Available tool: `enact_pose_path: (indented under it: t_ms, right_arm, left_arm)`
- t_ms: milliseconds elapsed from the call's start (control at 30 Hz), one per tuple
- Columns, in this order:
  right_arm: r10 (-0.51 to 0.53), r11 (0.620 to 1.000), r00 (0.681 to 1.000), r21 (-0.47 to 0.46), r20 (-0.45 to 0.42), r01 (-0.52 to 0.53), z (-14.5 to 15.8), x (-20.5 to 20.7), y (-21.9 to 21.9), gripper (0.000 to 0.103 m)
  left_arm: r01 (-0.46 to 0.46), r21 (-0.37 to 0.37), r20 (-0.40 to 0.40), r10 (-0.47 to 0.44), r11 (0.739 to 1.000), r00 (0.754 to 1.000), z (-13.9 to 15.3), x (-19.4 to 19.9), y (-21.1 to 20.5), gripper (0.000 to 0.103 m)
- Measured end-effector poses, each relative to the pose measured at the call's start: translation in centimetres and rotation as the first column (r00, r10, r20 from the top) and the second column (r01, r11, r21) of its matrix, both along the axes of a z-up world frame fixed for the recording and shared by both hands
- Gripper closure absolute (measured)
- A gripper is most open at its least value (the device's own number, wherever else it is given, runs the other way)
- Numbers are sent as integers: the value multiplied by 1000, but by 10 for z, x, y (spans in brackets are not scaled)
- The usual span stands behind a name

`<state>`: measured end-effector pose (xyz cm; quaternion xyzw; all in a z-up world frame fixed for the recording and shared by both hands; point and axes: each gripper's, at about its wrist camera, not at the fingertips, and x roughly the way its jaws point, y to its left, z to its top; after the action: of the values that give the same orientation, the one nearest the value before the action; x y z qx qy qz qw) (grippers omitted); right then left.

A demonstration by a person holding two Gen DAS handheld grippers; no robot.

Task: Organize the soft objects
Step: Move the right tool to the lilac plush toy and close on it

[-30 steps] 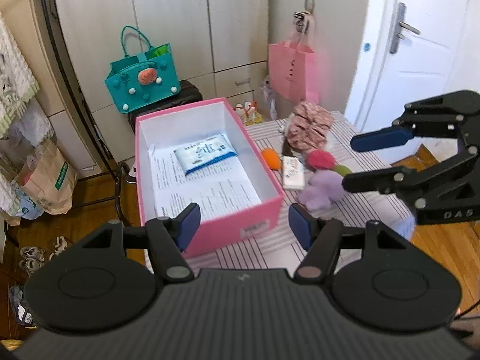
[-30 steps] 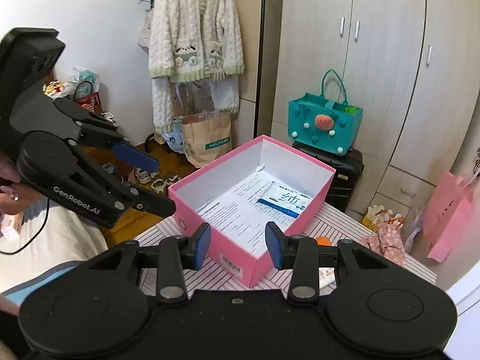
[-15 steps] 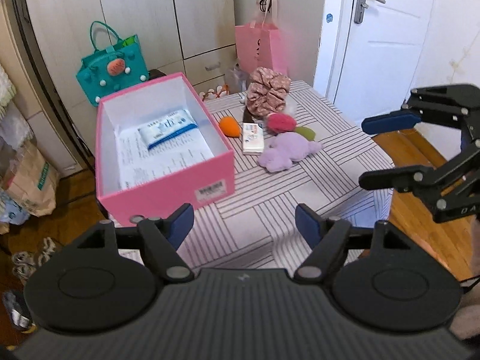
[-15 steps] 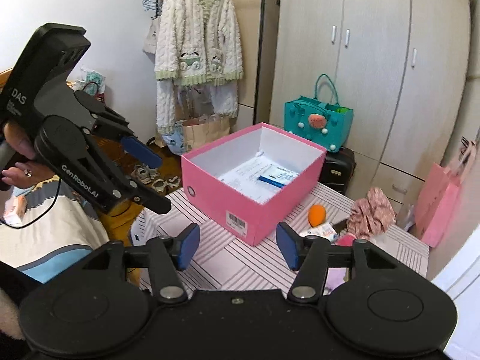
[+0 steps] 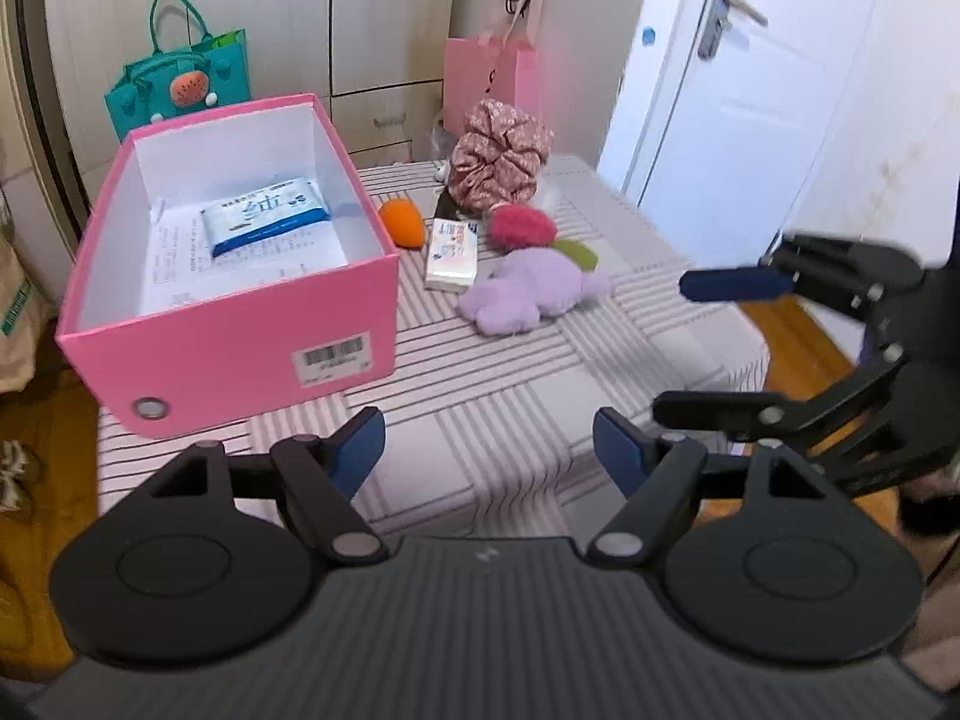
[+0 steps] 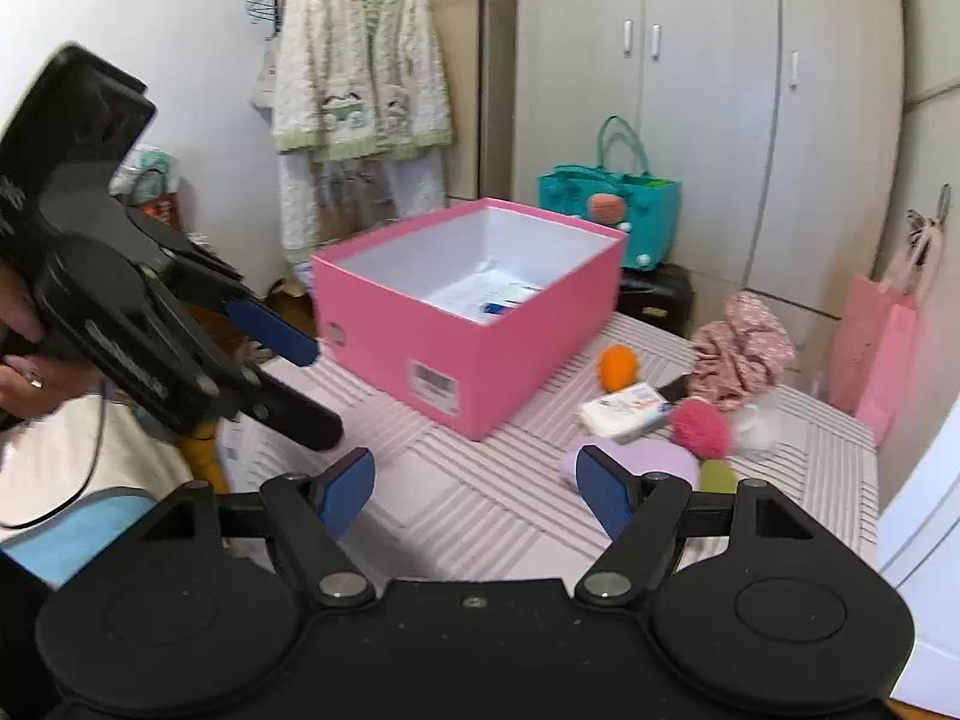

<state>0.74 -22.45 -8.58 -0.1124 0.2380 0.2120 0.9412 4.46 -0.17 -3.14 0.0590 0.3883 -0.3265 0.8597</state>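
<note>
A pink box (image 5: 240,348) stands open on the striped table (image 5: 492,396), with a blue-and-white tissue pack (image 5: 264,222) lying on paper inside. To its right lie an orange toy (image 5: 402,225), a small tissue pack (image 5: 451,255), a red-pink pom (image 5: 521,227), a purple plush (image 5: 528,294) and a floral cloth bundle (image 5: 501,159). My left gripper (image 5: 486,444) hovers over the table's near part, its jaws opening with nothing between them. My right gripper (image 6: 474,474) is also opening and empty, with the purple plush (image 6: 636,459) just beyond its right finger.
A teal bag (image 5: 174,90) and a pink paper bag (image 5: 489,81) stand by the wardrobe behind the table. A white door (image 5: 750,90) is at the right. A cardigan (image 6: 360,78) hangs on the wall. A person's hand (image 6: 18,354) holds the left gripper.
Both grippers have sunk toward the table and their jaws have spread wider. The view has swung from above the box to the table in front of it.
</note>
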Motion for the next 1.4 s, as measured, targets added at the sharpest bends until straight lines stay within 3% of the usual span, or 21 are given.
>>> enact_pose_path:
  t_ms: [300,433,633,700,933,1133,1267,1400]
  right_arm:
    - [-101,995,985,10,141,100,-45,30,-36,24]
    - [-123,992,986,35,113,120,-64,51,-45,24]
    - [-118,990,990,-71,81,124,-87,83,-42,24]
    - [-133,985,987,-97,86,141,-93,91,-44,24]
    - [-114,992,993,-51,44,116,-91,106,-60,26]
    - [-83,992,994,-93,73,89,-87,110,-60,46]
    - [-51,988,993,-140,102,65,-87,108,-56,46]
    - [-45,986,995,-154,88,58,-89,112,-55,46]
  left_arm:
    - [-7,-103,-67,0,995,998,-31,29,-19,22]
    - [-3,-138,-74,-7,990,997,-43,41,-33,22]
    - [-23,-198,-107,2,980,994,-58,62,-52,24]
    - [-23,-200,-100,3,980,995,-63,66,-61,24]
    - [-76,-216,-67,63,973,996,-81,80,-88,27]
    - [-165,-181,0,167,970,986,-90,91,-106,36]
    - [-174,-135,55,183,976,982,-94,90,-116,36]
    - [-206,-150,-20,205,967,978,-100,97,-115,36]
